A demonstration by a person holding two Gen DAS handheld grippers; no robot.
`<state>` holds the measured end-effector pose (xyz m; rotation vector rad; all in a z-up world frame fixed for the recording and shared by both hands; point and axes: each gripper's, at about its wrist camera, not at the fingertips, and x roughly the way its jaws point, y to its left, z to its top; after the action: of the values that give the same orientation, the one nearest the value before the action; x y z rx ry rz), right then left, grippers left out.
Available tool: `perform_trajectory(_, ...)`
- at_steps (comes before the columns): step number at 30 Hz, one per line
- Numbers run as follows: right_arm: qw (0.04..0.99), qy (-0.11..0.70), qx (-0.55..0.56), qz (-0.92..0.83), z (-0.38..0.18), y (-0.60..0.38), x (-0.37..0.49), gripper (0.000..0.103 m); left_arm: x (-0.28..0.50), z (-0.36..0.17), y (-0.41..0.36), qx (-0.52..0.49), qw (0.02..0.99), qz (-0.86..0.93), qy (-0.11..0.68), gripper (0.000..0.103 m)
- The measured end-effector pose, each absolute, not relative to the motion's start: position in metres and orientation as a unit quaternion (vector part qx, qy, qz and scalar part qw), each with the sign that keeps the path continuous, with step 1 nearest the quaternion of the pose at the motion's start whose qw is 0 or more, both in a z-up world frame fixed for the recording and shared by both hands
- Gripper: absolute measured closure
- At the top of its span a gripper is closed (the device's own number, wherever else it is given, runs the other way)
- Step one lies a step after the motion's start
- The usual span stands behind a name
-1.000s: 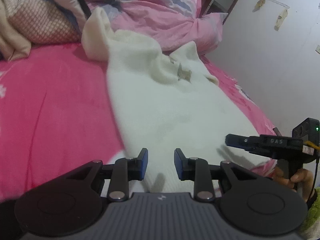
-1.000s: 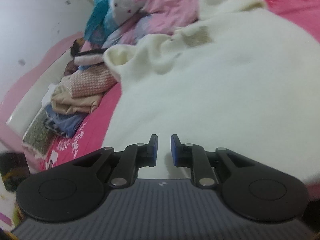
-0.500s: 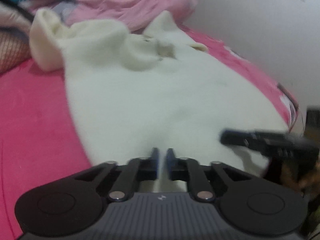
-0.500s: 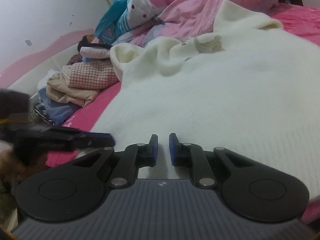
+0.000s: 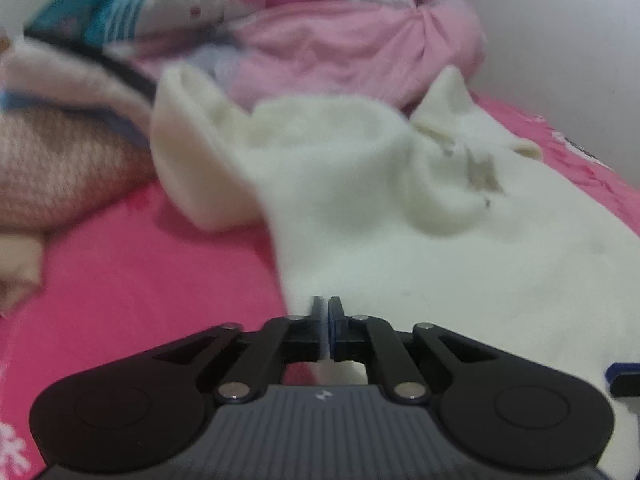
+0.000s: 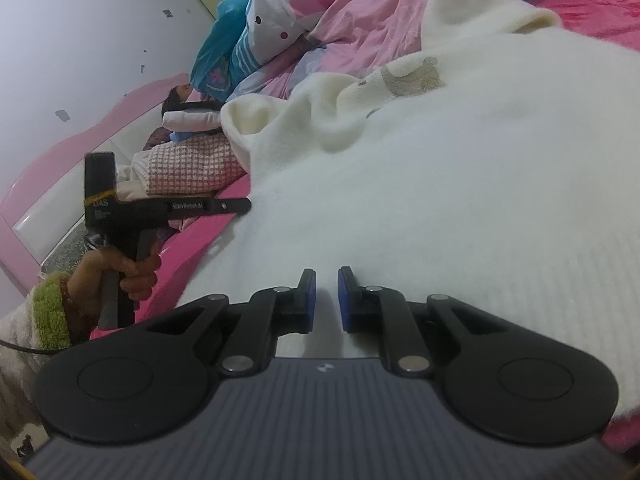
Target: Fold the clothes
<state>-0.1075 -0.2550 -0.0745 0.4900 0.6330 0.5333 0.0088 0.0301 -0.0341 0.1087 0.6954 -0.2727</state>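
Note:
A white knitted sweater [image 5: 400,240] lies spread flat on the pink bed sheet [image 5: 140,280], neck end far from me. My left gripper [image 5: 325,312] is shut on a thin fold of its near hem, close to the sweater's left edge. From the right wrist view, the same gripper [image 6: 244,206] sits at that edge, held by a hand [image 6: 116,276] in a green fuzzy cuff. My right gripper [image 6: 326,284] grips the sweater [image 6: 440,200] at the near hem, pads narrow with white knit between them. Its blue tip [image 5: 622,376] shows at the lower right of the left wrist view.
A stack of folded clothes [image 6: 192,168] sits left of the sweater by the pink headboard [image 6: 60,168]. A crumpled pink quilt [image 5: 340,40] and blue-striped bedding lie beyond the neck. A white wall [image 5: 560,40] runs along the bed's right side.
My left jaws went from open to shut on the hem, and that gripper slid left along the hem to the sweater's left edge. The right gripper stayed put, jaws hardly narrower.

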Motion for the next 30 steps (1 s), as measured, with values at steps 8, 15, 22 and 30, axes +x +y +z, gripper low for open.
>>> perform_trajectory(8,0.885,0.304,0.242,0.256,-0.076,-0.256,-0.107,0.092,-0.020,-0.028,-0.033,0.038,0.855,-0.333,0.395,0.086)
perform_trajectory(15,0.883,0.305,0.247,0.257,-0.077,-0.257,-0.107,0.092,0.030,-0.050,-0.052,0.014,0.857,-0.305,0.414,0.097)
perform_trajectory(22,0.880,0.307,0.257,0.256,-0.077,-0.258,-0.106,0.092,0.081,-0.053,-0.014,-0.003,0.896,-0.213,0.391,0.100)
perform_trajectory(30,0.884,0.304,0.253,0.249,-0.077,-0.255,-0.109,0.092,0.032,-0.023,-0.013,-0.001,0.905,-0.168,0.391,0.086)
